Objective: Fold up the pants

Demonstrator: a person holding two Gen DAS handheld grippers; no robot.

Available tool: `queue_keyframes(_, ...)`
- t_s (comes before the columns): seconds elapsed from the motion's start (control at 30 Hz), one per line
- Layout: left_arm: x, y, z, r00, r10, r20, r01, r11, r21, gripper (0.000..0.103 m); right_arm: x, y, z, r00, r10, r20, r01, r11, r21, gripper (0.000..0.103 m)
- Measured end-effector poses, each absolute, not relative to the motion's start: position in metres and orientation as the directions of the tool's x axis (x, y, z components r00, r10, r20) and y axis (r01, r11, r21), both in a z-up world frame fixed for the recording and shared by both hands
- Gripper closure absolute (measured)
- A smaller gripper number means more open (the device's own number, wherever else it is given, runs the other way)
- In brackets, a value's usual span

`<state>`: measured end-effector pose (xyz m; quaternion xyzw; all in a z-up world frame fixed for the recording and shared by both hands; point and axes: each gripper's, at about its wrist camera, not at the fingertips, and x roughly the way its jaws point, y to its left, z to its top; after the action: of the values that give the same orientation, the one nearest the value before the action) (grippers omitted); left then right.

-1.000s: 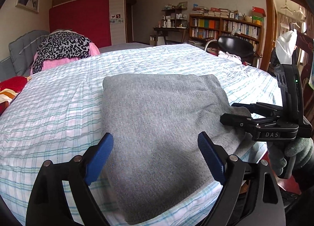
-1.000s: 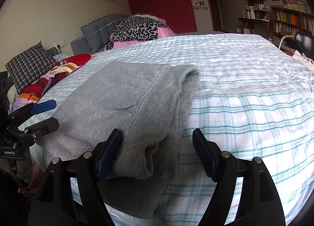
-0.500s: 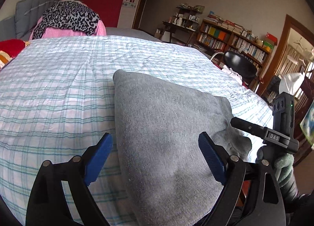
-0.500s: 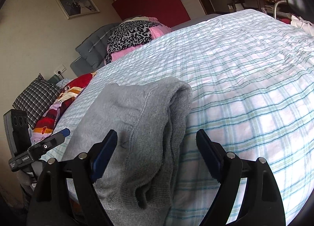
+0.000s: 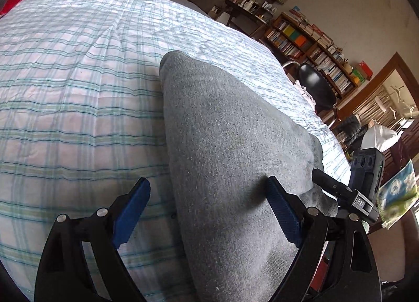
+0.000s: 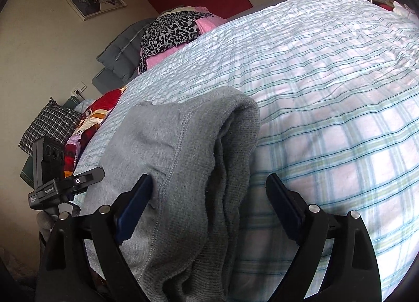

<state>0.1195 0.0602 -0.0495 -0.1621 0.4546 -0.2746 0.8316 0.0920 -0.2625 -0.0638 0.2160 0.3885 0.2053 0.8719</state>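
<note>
1. One bed (image 5: 78, 92) with a checked sheet filled the room.
2. One folded grey pants (image 5: 222, 144) lay at its near edge.
3. Two tongs: left gripper (image 5: 207, 213) was wide open; right gripper (image 6: 209, 213) was opening, cloth between its jaws, not pinched.

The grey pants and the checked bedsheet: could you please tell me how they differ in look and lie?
The grey pants are plain, thick and fuzzy; the checked bedsheet is thin, pale, with green-blue lines. The pants lie folded in bulky layers, with a seam showing; the bedsheet is spread in one layer, faintly crinkled. Both are soft cloth on the bed.
</note>
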Motion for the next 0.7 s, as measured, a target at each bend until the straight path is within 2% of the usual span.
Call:
queue_keyframes(0.2, 0.125, 0.059, -0.054, 0.397, -0.634, -0.664, 0.332, 0.773, -0.54, 0.013, 0.102, -0.252, -0.065, 0.578, 0.56, -0.594, -0.237, 0.811, 0.535, 0.013)
queue_keyframes(0.27, 0.127, 0.057, -0.055, 0.39, -0.639, -0.664, 0.341, 0.769, -0.54, 0.013, 0.104, -0.247, -0.067, 0.562, 0.573, -0.596, -0.259, 0.807, 0.531, 0.016)
queue_keyframes(0.33, 0.13, 0.056, -0.054, 0.385, -0.641, -0.664, 0.351, 0.767, -0.537, 0.013, 0.104, -0.242, -0.067, 0.561, 0.566, -0.604, -0.274, 0.815, 0.51, 0.023)
queue_keyframes(0.37, 0.129, 0.055, -0.054, 0.38, -0.649, -0.659, 0.357, 0.76, -0.543, 0.015, 0.104, -0.241, -0.067, 0.56, 0.569, -0.603, -0.278, 0.814, 0.51, 0.025)
queue_keyframes(0.4, 0.129, 0.055, -0.054, 0.372, -0.667, -0.646, 0.362, 0.745, -0.561, 0.024, 0.104, -0.242, -0.067, 0.558, 0.573, -0.6, -0.281, 0.811, 0.512, 0.027)
queue_keyframes(0.47, 0.13, 0.053, -0.055, 0.338, -0.709, -0.619, 0.368, 0.704, -0.607, 0.033, 0.102, -0.244, -0.068, 0.558, 0.578, -0.595, -0.287, 0.807, 0.516, 0.032)
queue_keyframes(0.5, 0.13, 0.05, -0.055, 0.321, -0.725, -0.609, 0.375, 0.688, -0.622, 0.035, 0.102, -0.245, -0.068, 0.559, 0.581, -0.591, -0.291, 0.805, 0.517, 0.034)
queue_keyframes(0.7, 0.131, 0.046, -0.055, 0.298, -0.728, -0.618, 0.374, 0.684, -0.626, 0.035, 0.1, -0.248, -0.069, 0.553, 0.596, -0.583, -0.301, 0.795, 0.527, 0.037)
